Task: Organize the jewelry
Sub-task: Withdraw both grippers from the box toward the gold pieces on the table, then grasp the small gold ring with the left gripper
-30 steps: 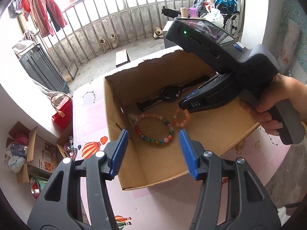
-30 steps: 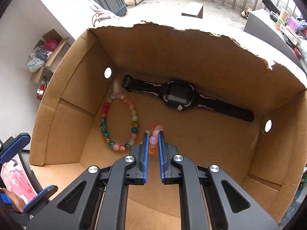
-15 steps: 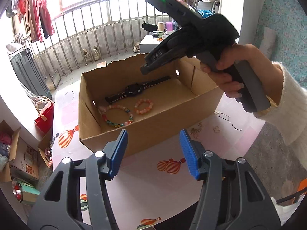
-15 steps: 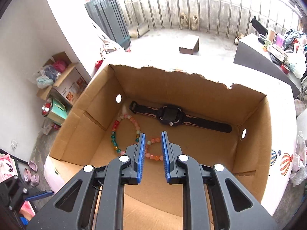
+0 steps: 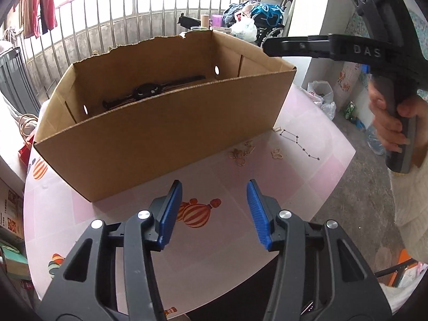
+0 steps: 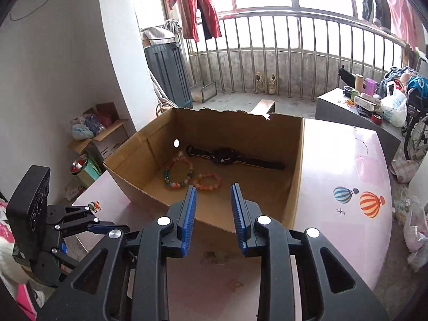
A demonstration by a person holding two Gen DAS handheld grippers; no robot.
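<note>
The left gripper (image 5: 214, 211) has its blue-padded fingers (image 5: 171, 211) set well apart with nothing between them, only the pink balloon-printed tabletop (image 5: 307, 182) showing through the gap, and they are closing a little; the right gripper (image 6: 213, 218) has its blue fingers (image 6: 188, 216) narrower but parting, also empty, poised over the near wall of the brown cardboard box (image 6: 295, 176). Just beyond the left fingers, near the box's front wall and toward the tabletop's right edge, lies a small scatter of thin gold-coloured pieces (image 5: 240, 155) and a gold butterfly-shaped piece (image 5: 277, 154), too small to name surely; these look like what is left to gather. Inside the box, on its floor, rest the multicoloured bead bracelet (image 6: 178, 172), the orange-pink bead bracelet (image 6: 208, 181) touching or just beside it, and the black wristwatch (image 6: 227, 157) laid flat along the far wall. The risks, as I judge them: the gold pieces are flat and fine, so broad pads may slide over them, pinch several at once, or flick one off the nearby tabletop edge; fingers closing too soon would arrive too narrow to straddle a piece; and either gripper could nudge the light box and shift what is sorted.
</note>
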